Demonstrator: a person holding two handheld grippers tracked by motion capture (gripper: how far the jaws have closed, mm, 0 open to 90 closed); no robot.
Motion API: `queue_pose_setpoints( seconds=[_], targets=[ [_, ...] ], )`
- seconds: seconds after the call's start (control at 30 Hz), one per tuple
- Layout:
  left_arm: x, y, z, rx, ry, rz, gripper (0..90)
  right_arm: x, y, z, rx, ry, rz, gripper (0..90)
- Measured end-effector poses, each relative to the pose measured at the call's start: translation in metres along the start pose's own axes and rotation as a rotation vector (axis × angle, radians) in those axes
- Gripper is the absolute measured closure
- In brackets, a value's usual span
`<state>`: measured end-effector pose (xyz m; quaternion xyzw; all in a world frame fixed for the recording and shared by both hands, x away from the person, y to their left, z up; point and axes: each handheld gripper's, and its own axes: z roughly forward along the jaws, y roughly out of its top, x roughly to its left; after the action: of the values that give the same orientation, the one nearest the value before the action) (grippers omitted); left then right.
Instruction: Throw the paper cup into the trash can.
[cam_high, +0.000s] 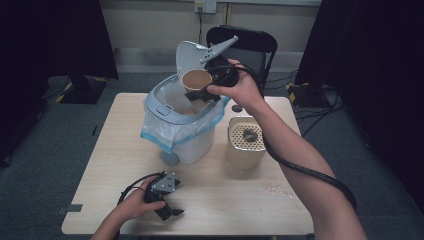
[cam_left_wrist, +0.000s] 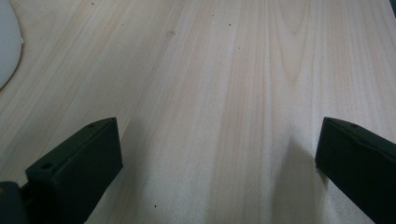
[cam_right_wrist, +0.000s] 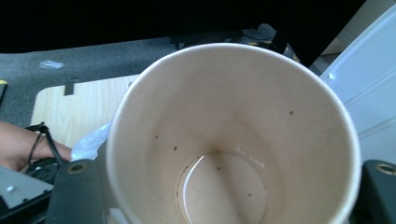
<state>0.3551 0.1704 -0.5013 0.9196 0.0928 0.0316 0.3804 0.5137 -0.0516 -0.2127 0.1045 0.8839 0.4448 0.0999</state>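
A paper cup (cam_high: 196, 79) hangs tilted over the open waste bin (cam_high: 165, 107), its mouth turned towards the camera. My right gripper (cam_high: 202, 92) is shut on it from below. In the right gripper view the cup (cam_right_wrist: 224, 140) sits between the two black jaws of the right gripper (cam_right_wrist: 229, 191), with a thin film of pale liquid and dark specks at its bottom. My left gripper (cam_high: 170, 212) rests near the table's front left edge. In the left gripper view, the left gripper (cam_left_wrist: 217, 154) stands open over bare wood.
The bin has a blue-edged plastic liner (cam_high: 172, 134) and a raised lid (cam_high: 192, 55). A beige container with a perforated top (cam_high: 245, 142) stands right of it. A small wet patch (cam_high: 273, 187) lies at the front right. A black chair (cam_high: 255, 42) stands behind the table.
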Motion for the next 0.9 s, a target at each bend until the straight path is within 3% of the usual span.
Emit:
queue_pose_setpoints(
  seconds=[0.9],
  targets=[
    [0.000, 0.000, 0.000, 0.000, -0.001, 0.000, 0.0, -0.011, -0.001, 0.045, 0.012, -0.026, 0.025, 24.8]
  ],
)
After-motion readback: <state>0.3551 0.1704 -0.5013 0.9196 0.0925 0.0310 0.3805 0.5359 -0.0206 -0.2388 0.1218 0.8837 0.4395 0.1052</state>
